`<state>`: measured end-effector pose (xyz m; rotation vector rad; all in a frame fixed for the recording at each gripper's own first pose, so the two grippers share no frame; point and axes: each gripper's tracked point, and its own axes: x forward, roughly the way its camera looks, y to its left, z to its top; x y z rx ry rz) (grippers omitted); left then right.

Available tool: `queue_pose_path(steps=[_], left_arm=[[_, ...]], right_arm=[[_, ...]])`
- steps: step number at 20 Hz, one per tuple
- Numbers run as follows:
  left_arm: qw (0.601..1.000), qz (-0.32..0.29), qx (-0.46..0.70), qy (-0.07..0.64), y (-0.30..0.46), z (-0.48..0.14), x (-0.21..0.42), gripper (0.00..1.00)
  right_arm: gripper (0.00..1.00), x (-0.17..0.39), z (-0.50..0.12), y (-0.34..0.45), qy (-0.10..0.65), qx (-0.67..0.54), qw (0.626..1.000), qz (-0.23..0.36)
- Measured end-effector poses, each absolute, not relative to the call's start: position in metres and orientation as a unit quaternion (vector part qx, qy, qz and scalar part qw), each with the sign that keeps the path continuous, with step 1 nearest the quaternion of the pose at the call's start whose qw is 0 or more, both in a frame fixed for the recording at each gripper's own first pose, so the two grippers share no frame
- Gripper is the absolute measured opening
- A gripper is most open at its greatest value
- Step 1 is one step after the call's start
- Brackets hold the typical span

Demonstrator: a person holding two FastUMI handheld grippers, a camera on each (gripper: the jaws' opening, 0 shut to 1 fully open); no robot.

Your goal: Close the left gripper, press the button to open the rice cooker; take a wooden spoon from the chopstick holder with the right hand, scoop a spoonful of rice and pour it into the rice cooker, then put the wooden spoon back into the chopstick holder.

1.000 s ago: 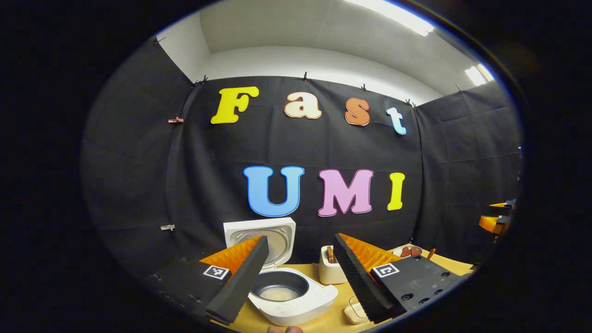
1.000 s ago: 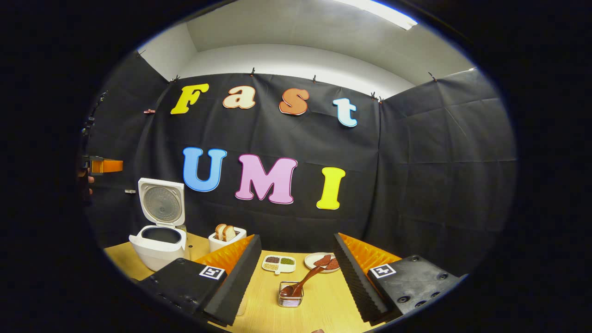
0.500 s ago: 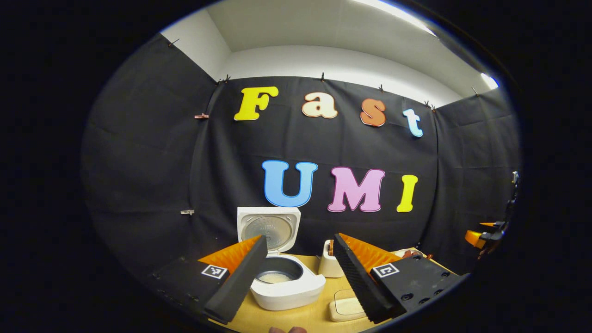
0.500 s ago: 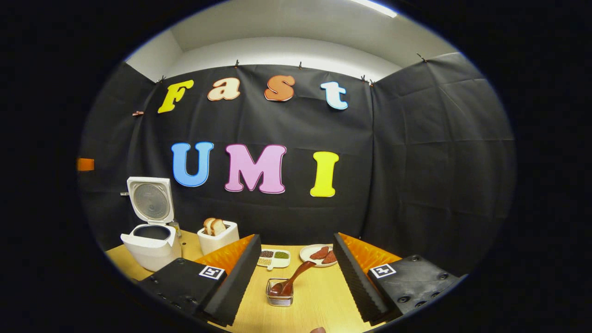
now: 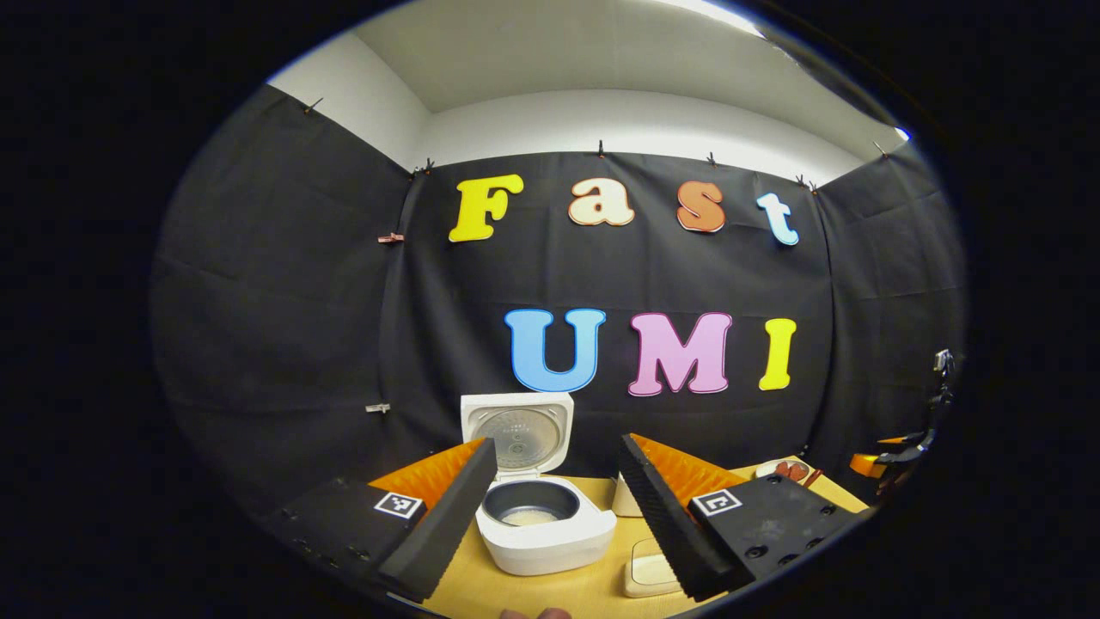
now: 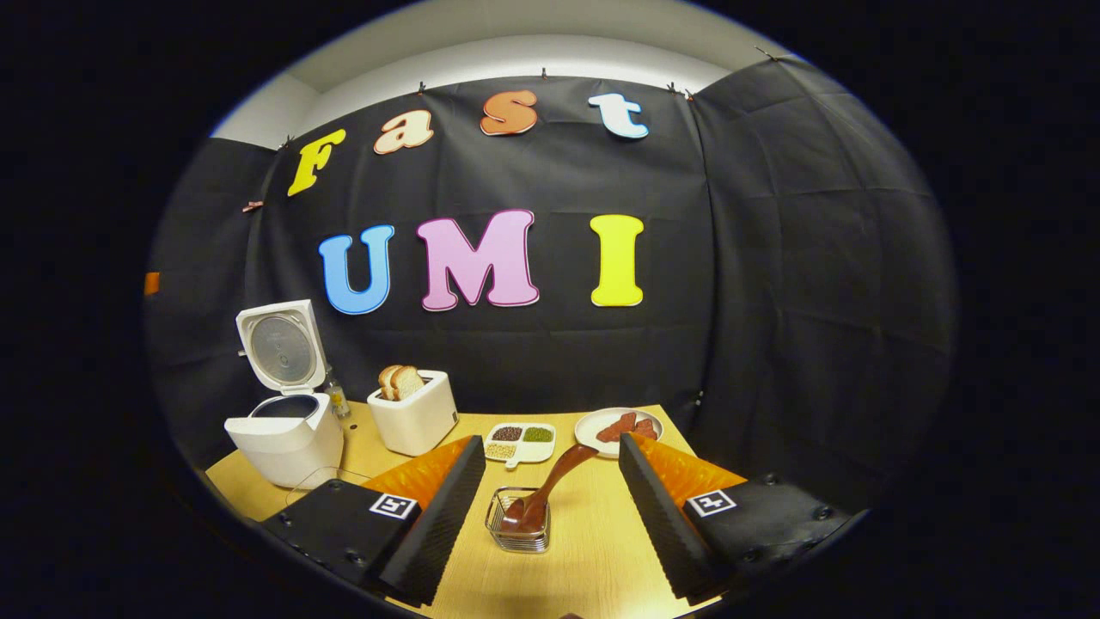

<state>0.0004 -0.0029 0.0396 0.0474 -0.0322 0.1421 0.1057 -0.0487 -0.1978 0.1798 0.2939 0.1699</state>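
Pale wooden tabletop point(image 6: 593, 550) runs below both tools, with black cloth walls behind. Right gripper point(image 6: 550, 507) hangs released, its dark ridged fingers spread wide and gripping nothing; between them, just ahead, sits the small clear square chopstick holder point(image 6: 518, 526) with the brown wooden spoon point(image 6: 550, 490) leaning out of it, tilted up to the right. Beyond it lie a white divided dish of grains point(image 6: 518, 440) and a white plate of reddish pieces point(image 6: 619, 426), with a white toaster holding bread slices point(image 6: 414, 414) to the left. Left gripper point(image 5: 557, 507) is likewise spread apart and empty, above the white rice cooker point(image 5: 540, 524), whose lid stands upright and whose dark pot shows pale rice at the bottom
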Motion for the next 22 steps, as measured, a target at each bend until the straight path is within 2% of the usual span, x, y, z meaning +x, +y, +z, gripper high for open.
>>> queue_pose_path(steps=[8, 15, 20, 22], left_arm=[[0.994, 0.103, 0.025, -0.009, -0.017, 0.040, -0.015, 0.98], [0.988, 0.154, 0.032, -0.012, -0.010, 0.042, -0.042, 0.98], [0.984, 0.174, 0.030, 0.013, 0.002, 0.031, -0.061, 0.98], [0.983, 0.180, 0.038, 0.020, 0.009, 0.028, -0.069, 0.98]], right_arm=[[0.96, 0.136, -0.266, -0.033, 0.193, 0.104, 0.969, 0.114], [0.96, 0.160, -0.322, -0.014, 0.231, 0.115, 0.956, 0.139], [0.94, 0.194, -0.362, 0.006, 0.259, 0.118, 0.947, 0.149], [0.89, 0.202, -0.375, 0.016, 0.268, 0.127, 0.943, 0.150]])
